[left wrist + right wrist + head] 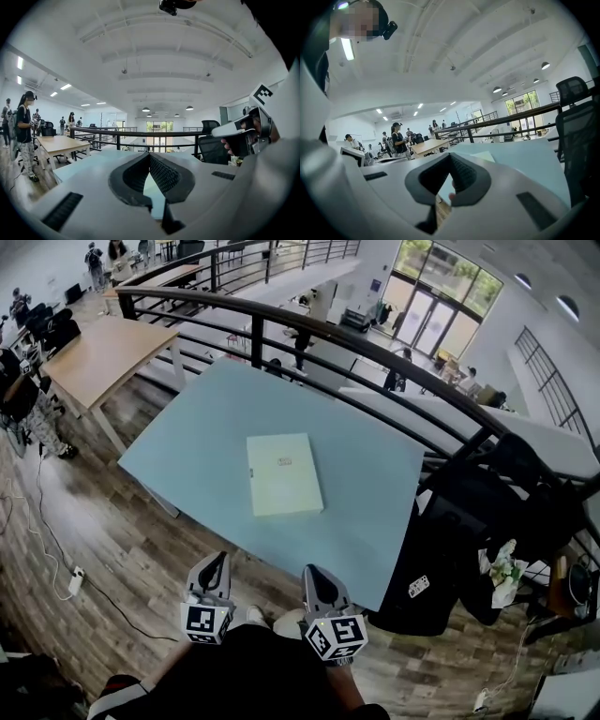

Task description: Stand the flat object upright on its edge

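1 pale flat box (284, 474) lying flat on light-blue table (375, 474), 2 grippers, left (212, 574) and right (320, 588), jaws closed, empty

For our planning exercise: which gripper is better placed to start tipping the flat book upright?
Probably right: the right gripper points at the near edge of the book, while the left gripper sits outside its left corner.

The left tongs (217, 561) and right tongs (313, 573) are pale grey, with black-and-white marker cubes (205, 622).
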`<state>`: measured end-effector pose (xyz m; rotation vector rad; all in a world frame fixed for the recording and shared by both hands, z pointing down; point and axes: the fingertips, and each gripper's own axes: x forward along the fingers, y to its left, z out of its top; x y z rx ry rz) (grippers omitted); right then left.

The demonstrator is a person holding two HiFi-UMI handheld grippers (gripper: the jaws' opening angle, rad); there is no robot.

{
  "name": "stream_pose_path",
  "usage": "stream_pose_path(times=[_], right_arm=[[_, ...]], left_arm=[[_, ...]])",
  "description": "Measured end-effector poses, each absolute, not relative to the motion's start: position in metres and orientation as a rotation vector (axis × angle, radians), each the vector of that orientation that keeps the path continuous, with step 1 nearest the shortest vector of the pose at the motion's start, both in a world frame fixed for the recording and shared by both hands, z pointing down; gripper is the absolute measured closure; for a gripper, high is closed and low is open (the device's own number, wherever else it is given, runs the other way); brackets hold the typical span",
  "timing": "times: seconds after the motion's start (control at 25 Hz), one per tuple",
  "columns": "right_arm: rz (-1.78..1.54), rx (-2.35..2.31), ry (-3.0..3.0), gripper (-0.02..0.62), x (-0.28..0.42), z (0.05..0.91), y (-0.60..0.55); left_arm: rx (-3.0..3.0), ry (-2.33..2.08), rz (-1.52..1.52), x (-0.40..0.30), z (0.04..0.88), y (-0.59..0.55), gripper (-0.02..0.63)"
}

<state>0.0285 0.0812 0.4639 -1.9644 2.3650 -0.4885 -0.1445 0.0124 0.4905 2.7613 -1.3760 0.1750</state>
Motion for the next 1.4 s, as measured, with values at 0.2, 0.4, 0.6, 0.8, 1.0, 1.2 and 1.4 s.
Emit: stream_pose_path(times=[0.2, 0.4, 0.6, 0.8, 1.0, 1.2, 1.4], right_arm=[[-0.511, -1.985, 2.387, 0.595, 0.038, 0.475, 0.078], [-0.491, -1.928, 2.413, 0.595, 0.039, 0.478, 0.071], [-0.534, -1.906, 2.449, 0.595, 0.049, 0.490, 0.053], [-0.523, -1.900, 2.477, 0.595, 0.067, 0.488, 0.022], [-0.540, -1.888, 2.487, 0.595, 0.087, 0.492, -0.003], [-0.554, -1.865, 2.509, 0.595, 0.101, 0.497, -0.024], [-0.563, -1.824, 2.544, 0.595, 0.118, 0.501, -0.040]], left_arm=[[2.742, -1.357, 0.150, -0.141, 0.495, 0.009, 0.603], [2.730, -1.343, 0.184, -0.133, 0.508, 0.006, 0.603], [2.746, -1.350, 0.207, -0.120, 0.511, -0.002, 0.603], [2.734, -1.386, 0.230, -0.112, 0.510, -0.022, 0.603], [2.725, -1.410, 0.252, -0.102, 0.509, -0.042, 0.603], [2.770, -1.378, 0.243, -0.085, 0.505, -0.059, 0.603], [2.764, -1.422, 0.283, -0.069, 0.504, -0.071, 0.603]])
